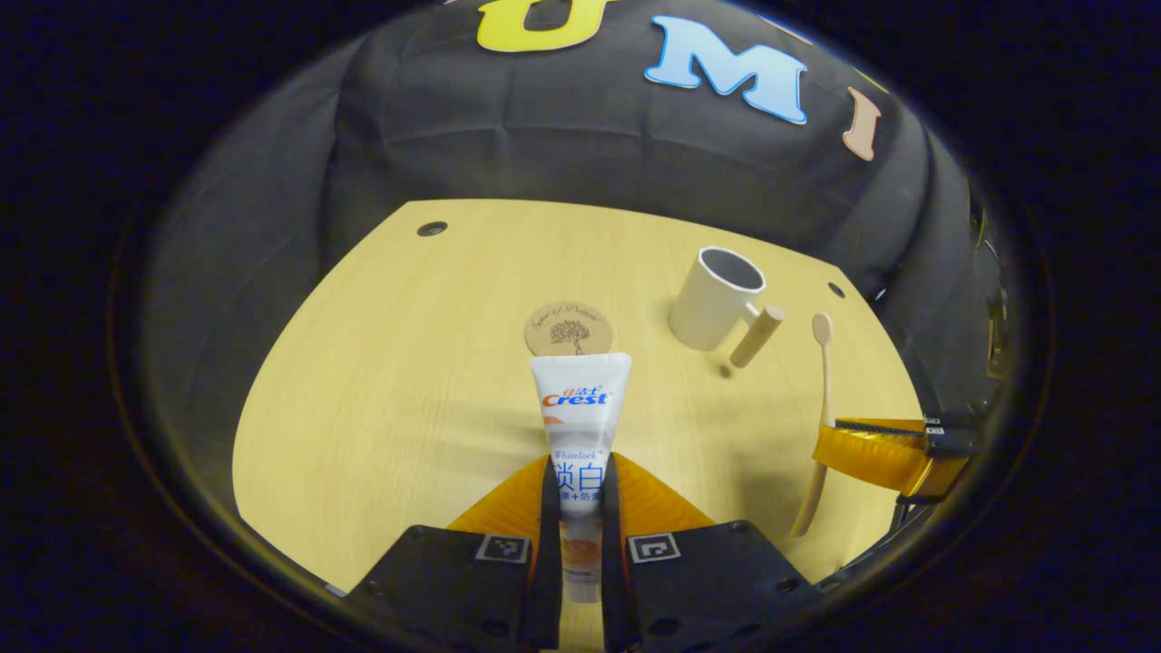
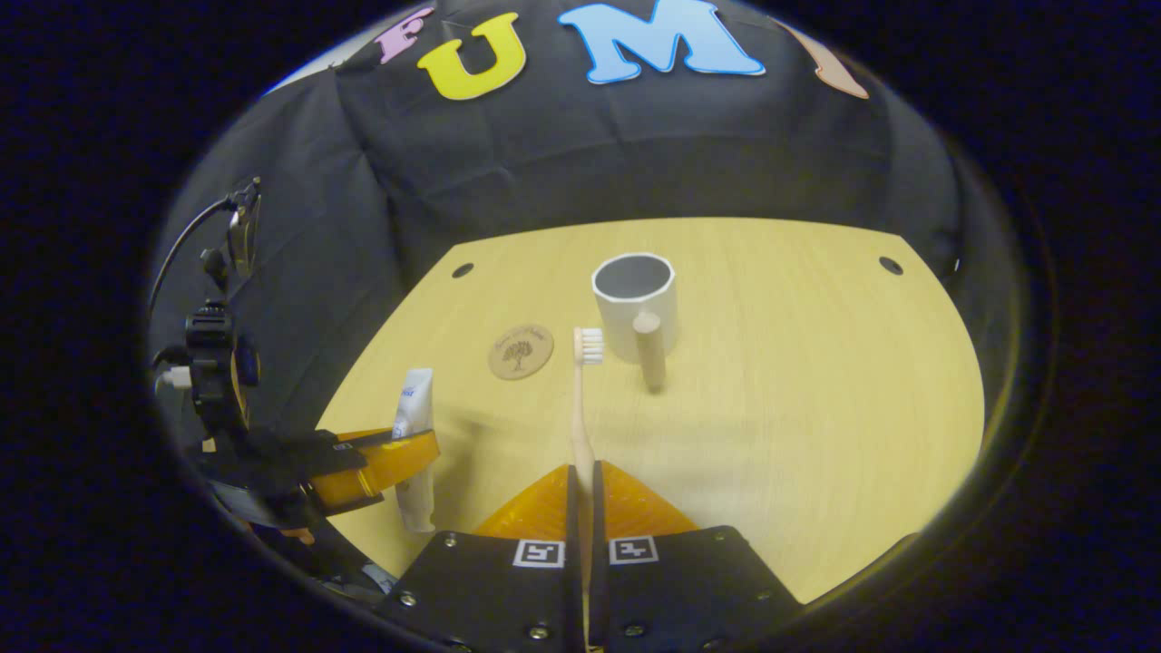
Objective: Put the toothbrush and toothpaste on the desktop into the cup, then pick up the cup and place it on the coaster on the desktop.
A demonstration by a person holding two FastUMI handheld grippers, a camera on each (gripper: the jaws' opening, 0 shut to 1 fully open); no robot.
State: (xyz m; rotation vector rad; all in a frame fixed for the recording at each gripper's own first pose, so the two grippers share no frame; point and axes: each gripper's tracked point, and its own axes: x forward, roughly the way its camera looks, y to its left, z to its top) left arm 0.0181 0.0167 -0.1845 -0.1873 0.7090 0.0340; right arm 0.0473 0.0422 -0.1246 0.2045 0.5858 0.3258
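So both grippers have something in them right now. In the left gripper view, the left gripper [image 1: 579, 508] sits at the bottom centre with its two fingers pinching the toothpaste [image 1: 579, 426]. The tube sticks straight up the frame from between the fingers, flat crimped end pointing away, cap end down low between them. Just past the tube's far end is the round coaster [image 1: 568, 329], lying flat on the wooden worktop [image 1: 381, 381]. To the upper right of centre sits the cup [image 1: 717, 297], leaning in the fisheye, open mouth up, with its wooden handle [image 1: 756, 336] sticking out toward lower right. Further right in that view the right gripper [image 1: 875, 449] comes in from the edge, with the toothbrush [image 1: 824, 381] running through it, head end up near the cup handle, tail end hanging down toward lower right.

In the right gripper view, the right gripper [image 2: 585, 494] is at the bottom centre, fingers pressed in on the toothbrush [image 2: 580, 408] handle. The brush points up the frame, bristles at the top, ending just left of the cup [image 2: 635, 304], whose handle [image 2: 649, 349] faces the camera. The coaster [image 2: 521, 351] is left of the brush head, bare, well apart from the cup. At lower left the left gripper [image 2: 399, 453] holds the toothpaste [image 2: 414, 426] roughly upright. Can't tell whether either item is lifted off the worktop [image 2: 798, 408] or not.
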